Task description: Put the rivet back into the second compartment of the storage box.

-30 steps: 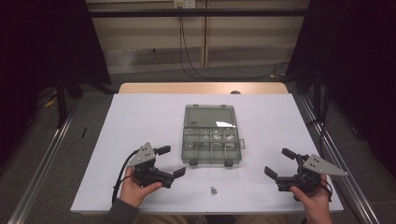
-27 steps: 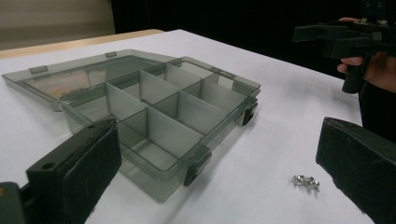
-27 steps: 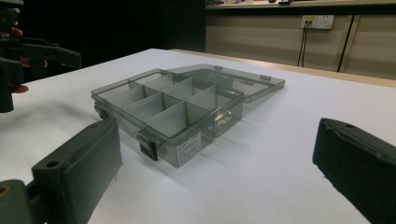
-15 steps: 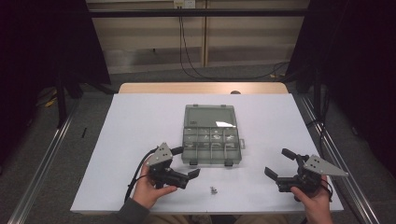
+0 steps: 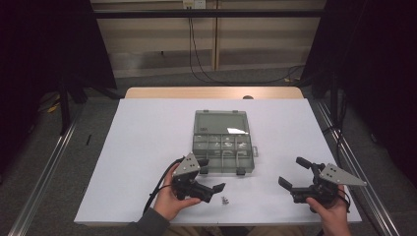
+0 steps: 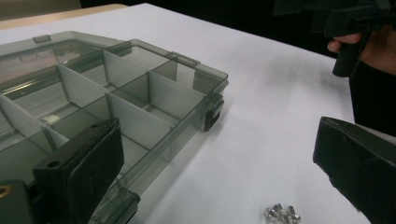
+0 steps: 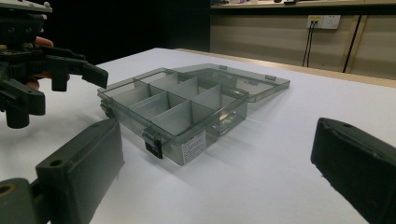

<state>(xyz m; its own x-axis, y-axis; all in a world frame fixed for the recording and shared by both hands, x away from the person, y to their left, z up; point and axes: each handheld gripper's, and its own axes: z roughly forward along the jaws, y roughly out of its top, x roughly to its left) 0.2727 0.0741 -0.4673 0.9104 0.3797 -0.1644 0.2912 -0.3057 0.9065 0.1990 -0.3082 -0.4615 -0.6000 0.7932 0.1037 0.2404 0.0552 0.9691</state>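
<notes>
The clear plastic box (image 5: 223,142) sat near the middle of the white table (image 5: 128,147), lid open and lying flat behind it, its divided compartments mostly bare. A few small metal pieces (image 5: 225,200), perhaps screws, lay on the table just in front of it. The left gripper (image 5: 210,174) had moved right over the last second, from well left of the box to its near-left corner, jaws apart. The right gripper (image 5: 291,172) had stayed put, jaws also apart.
</notes>
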